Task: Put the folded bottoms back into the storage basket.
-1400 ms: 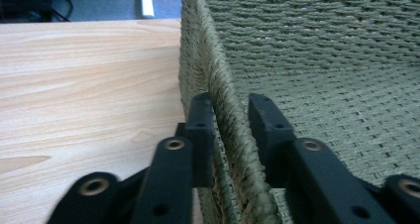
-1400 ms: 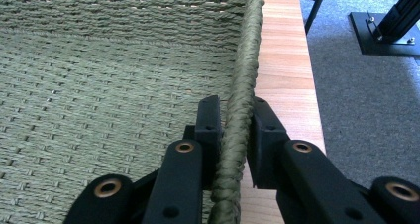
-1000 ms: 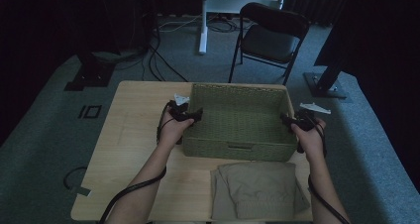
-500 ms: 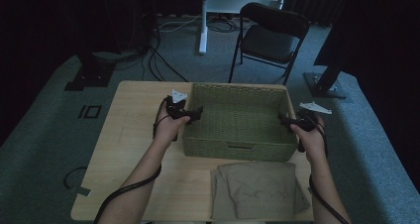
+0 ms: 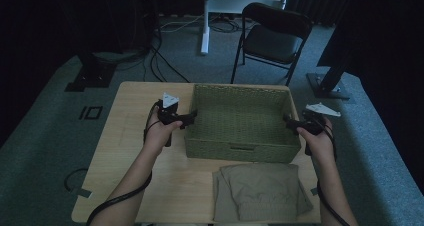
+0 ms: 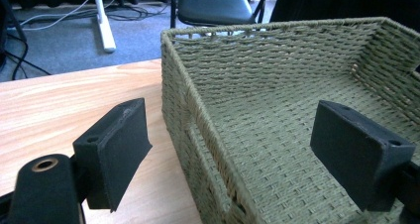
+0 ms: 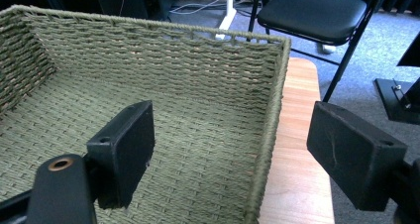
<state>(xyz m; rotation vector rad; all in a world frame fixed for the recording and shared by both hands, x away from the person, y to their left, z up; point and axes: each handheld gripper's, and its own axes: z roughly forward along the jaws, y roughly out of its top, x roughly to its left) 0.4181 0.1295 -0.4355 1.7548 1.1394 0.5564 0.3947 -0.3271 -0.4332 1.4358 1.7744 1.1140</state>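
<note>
1. A woven green basket [image 5: 240, 121] stands on the light wooden table [image 5: 125, 136], its far wall near the table's far edge and its floor bare.
2. The left gripper [image 5: 186, 119] hangs at the basket's left wall, held in the person's left hand [image 5: 159, 132].
3. In the left gripper view, its jaws straddle that left wall: one black pad [image 6: 119, 147] is over the tabletop outside, the other over the woven floor inside.
4. These jaws have just been opening; they stand wide apart, the wall runs between them, and neither pad presses on it.
5. The right gripper [image 5: 290, 123] hangs at the basket's right wall, held in the right hand [image 5: 316, 141].
6. In the right gripper view, one pad [image 7: 126, 149] is over the basket's floor and the other lies beyond the rim, over the table edge.
7. These jaws too have just been opening; they are spread wide with the right wall between them, clear of both pads.
8. A folded khaki garment [image 5: 260, 191] lies flat on the table just in front of the basket, toward the person.
9. A black folding chair [image 5: 272, 38] stands on the grey carpet beyond the table.
</note>
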